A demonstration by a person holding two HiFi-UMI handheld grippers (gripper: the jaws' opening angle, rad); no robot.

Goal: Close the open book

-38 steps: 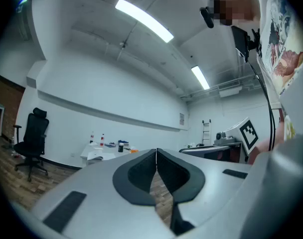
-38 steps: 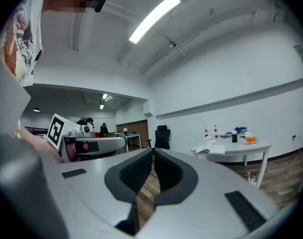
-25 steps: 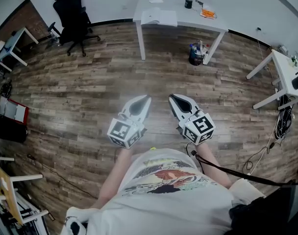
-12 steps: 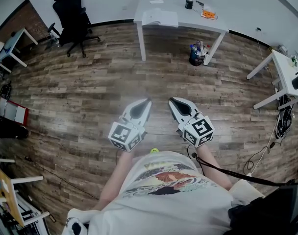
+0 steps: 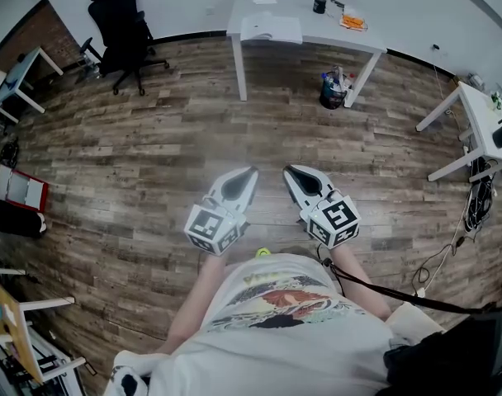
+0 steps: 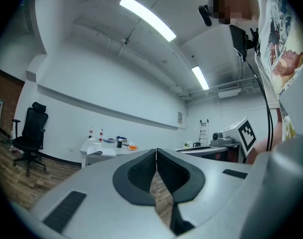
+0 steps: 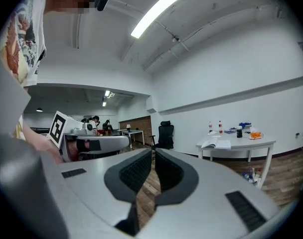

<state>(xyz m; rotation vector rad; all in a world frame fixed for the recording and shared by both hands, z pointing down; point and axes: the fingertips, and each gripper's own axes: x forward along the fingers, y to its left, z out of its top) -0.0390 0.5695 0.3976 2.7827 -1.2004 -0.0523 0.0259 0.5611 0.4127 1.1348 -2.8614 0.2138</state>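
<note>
The open book [image 5: 271, 29] lies with white pages up on the near left part of a white table [image 5: 358, 44] across the room. It shows small in the left gripper view as the book [image 6: 101, 151] and in the right gripper view as the book [image 7: 217, 144]. Both grippers are held close to the person's body, far from the book. My left gripper [image 5: 249, 174] is shut and empty. My right gripper [image 5: 290, 171] is shut too, with nothing between its jaws. Both point level toward the table.
A black office chair [image 5: 123, 31] stands left of the table. A bin with bottles [image 5: 332, 89] sits under it. Bottles, a dark cup [image 5: 318, 5] and small items crowd the tabletop. Another white desk [image 5: 482, 130] with cables is at the right. Wood floor [image 5: 152, 155] lies between.
Both grippers have shifted slightly lower and nearer the body in the head view. The table and book sit a little higher in the frame. Jaws unchanged.
</note>
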